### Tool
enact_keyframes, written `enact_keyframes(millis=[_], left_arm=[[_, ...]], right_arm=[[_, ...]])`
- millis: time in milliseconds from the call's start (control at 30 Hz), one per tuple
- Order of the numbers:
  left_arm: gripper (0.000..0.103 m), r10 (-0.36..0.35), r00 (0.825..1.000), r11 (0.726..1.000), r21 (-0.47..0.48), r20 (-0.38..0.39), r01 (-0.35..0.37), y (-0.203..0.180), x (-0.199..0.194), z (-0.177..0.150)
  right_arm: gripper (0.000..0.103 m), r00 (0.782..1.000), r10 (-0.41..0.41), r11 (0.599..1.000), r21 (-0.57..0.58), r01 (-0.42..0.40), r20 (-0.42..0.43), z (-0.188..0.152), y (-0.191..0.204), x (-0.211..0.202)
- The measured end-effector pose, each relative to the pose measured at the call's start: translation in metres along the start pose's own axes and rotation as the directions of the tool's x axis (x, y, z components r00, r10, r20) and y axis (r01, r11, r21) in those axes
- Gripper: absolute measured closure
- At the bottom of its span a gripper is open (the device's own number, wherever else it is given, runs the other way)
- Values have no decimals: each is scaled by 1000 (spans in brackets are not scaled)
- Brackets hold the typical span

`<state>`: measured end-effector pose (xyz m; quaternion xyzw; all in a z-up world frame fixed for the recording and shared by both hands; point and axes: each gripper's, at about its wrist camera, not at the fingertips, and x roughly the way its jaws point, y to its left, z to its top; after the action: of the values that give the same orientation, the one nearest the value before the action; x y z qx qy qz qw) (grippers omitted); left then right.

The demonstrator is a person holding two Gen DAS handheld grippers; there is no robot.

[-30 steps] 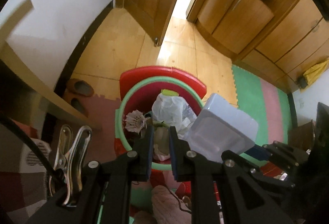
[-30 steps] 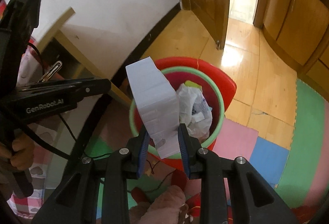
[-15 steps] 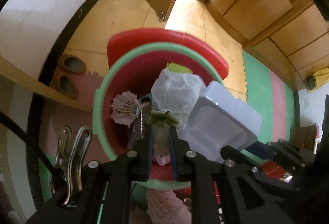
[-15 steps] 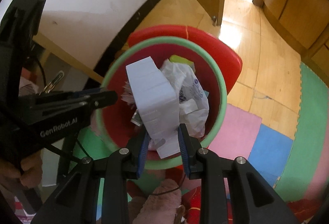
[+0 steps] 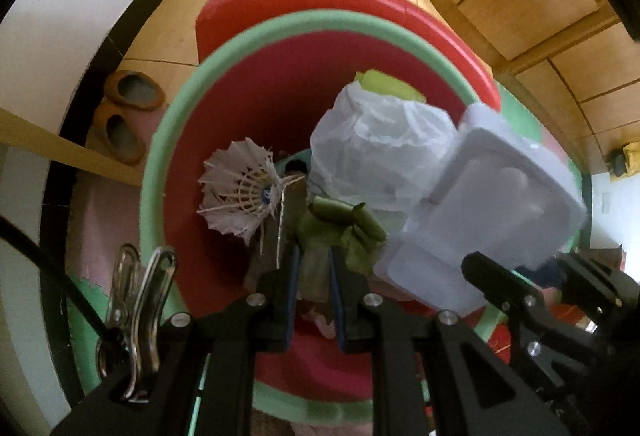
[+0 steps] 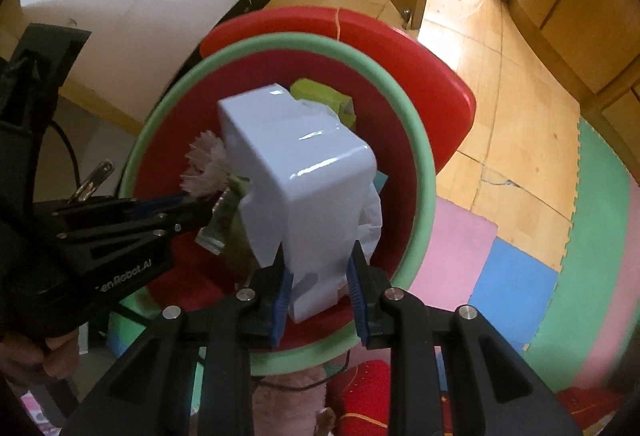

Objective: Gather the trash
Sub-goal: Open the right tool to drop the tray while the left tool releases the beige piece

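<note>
White plastic tray (image 6: 304,180) clamped between right gripper (image 6: 318,276) fingers (image 6: 281,292), above bin (image 6: 416,140)

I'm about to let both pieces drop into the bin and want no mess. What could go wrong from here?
1. The white plastic tray in the right gripper is bulky; released here it may land on the heaped white plastic bag and slide toward the green rim.
2. The left gripper pinches a thin green wrapper, which may cling to the jaws.
3. The two grippers sit close together and could bump.
</note>
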<state>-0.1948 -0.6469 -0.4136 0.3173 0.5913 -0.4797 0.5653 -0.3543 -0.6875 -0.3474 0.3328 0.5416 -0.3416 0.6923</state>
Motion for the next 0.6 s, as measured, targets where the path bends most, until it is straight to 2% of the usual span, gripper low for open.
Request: enact_keyframes(millis=[200, 267, 367, 433, 533, 600], left_arm=[[87, 7, 1000, 1000, 8, -21, -7, 0, 10, -1], [83, 5, 1000, 1000, 17, -18, -4, -5, 7, 0], [71, 3, 1000, 1000, 27, -14, -3, -8, 1, -1], [61, 1, 1000, 1000, 29, -13, -1, -10, -4, -2], [57, 1, 1000, 999, 43, -15, 0, -11, -12, -5], [55, 21, 1000, 999, 44, -16, -20, -11, -17, -8]], right_arm=[[75, 1000, -17, 1000, 2, 17, 7, 6, -1, 3], [75, 1000, -18, 1000, 2, 18, 23, 7, -1, -3], [75, 999, -19, 1000, 3, 18, 47, 8, 1, -13], [67, 998, -11, 1000, 5, 11, 65, 8, 1, -20], [59, 996, -8, 1000, -3, 9, 91, 8, 4, -29], [58, 994, -10, 1000, -5, 10, 104, 7, 8, -34]])
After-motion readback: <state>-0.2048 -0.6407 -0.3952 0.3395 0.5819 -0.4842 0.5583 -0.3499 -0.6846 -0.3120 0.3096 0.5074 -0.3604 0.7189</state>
